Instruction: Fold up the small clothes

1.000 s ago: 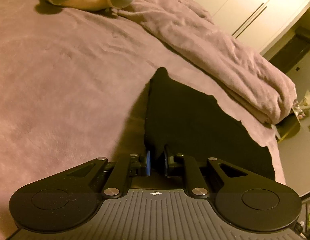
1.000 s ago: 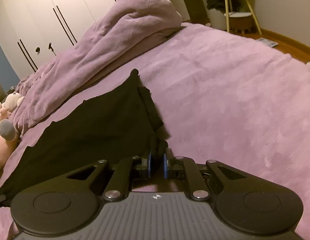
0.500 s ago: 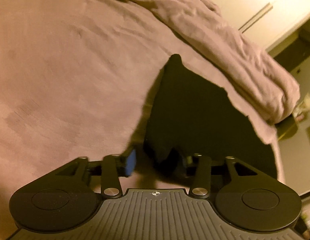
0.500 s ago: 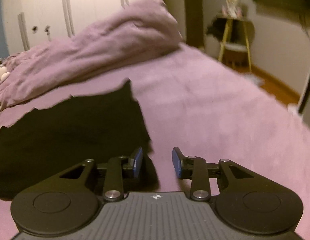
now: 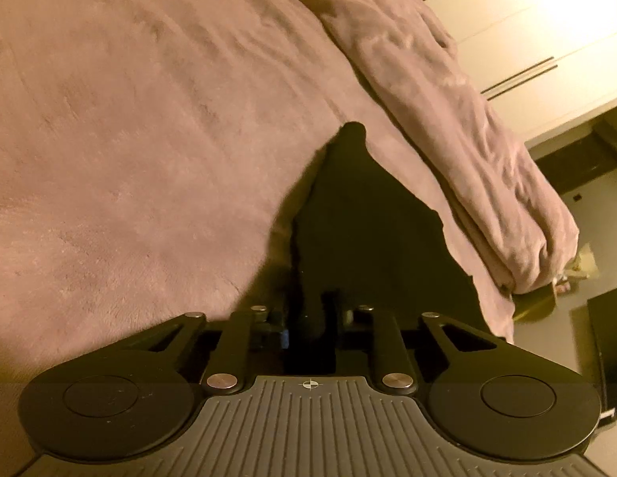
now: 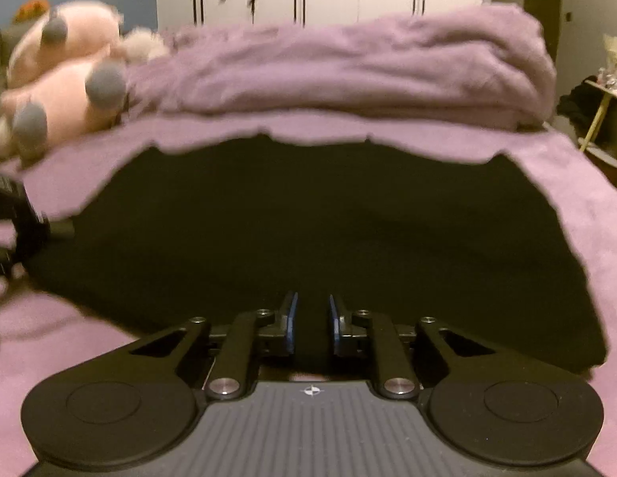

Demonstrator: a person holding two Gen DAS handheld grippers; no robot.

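Mauve plush bedcover [image 6: 586,214] spreads widest, and everything sits relative to it: a rolled duvet [image 6: 348,75] along its far side, a black garment [image 6: 308,230] lying flat in its middle, pink stuffed toys [image 6: 65,79] at its far left corner. The left gripper [image 5: 308,318] pinches the garment's edge; the right gripper [image 6: 310,322] hovers over the cloth, fingers parted.

The garment [image 6: 308,234] lies on the bed [image 6: 586,206]. Behind it lies the rolled blanket [image 6: 348,75], the plush toy [image 6: 65,79] at its left.
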